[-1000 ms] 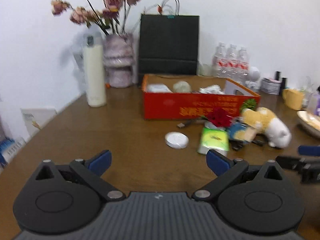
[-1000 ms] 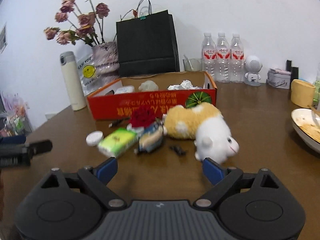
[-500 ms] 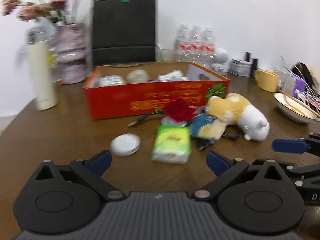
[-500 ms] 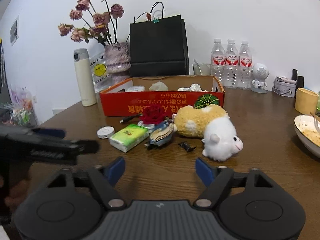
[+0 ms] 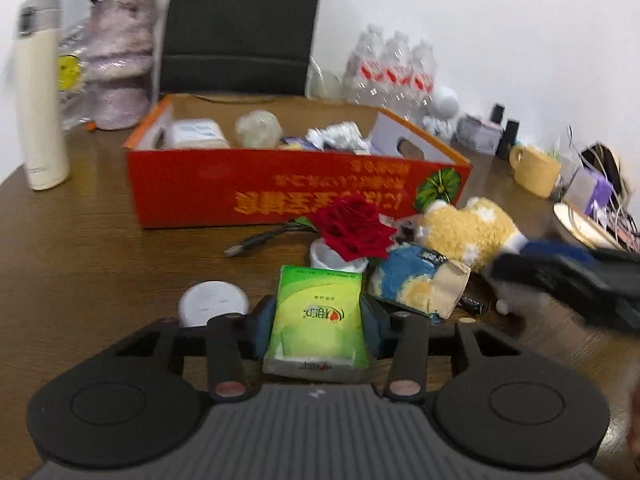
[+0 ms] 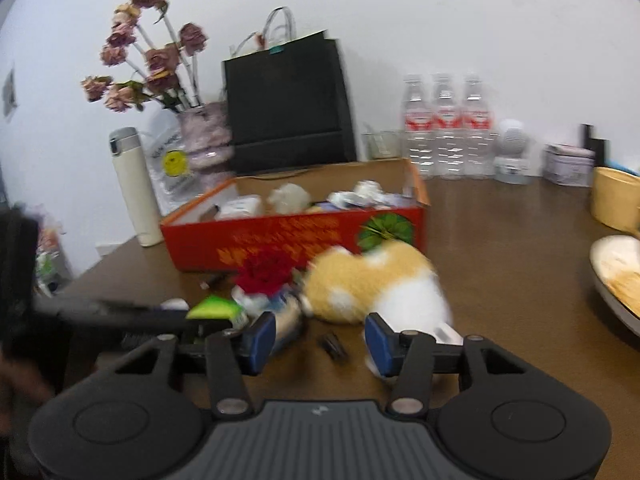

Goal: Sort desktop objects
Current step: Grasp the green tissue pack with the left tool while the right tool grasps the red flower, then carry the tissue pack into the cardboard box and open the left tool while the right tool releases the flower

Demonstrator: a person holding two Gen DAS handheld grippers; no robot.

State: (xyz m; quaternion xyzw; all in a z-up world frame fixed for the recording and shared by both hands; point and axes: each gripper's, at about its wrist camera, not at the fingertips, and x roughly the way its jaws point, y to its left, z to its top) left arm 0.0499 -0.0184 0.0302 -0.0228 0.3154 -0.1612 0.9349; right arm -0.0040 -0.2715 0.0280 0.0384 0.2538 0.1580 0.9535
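Left wrist view, left hand-held gripper (image 5: 318, 322) flanking tissue pack (image 5: 317, 316), contact unclear

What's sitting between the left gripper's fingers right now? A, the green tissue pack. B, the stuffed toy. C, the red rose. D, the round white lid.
A: the green tissue pack lies between the blue pads of the left gripper, which press its sides.
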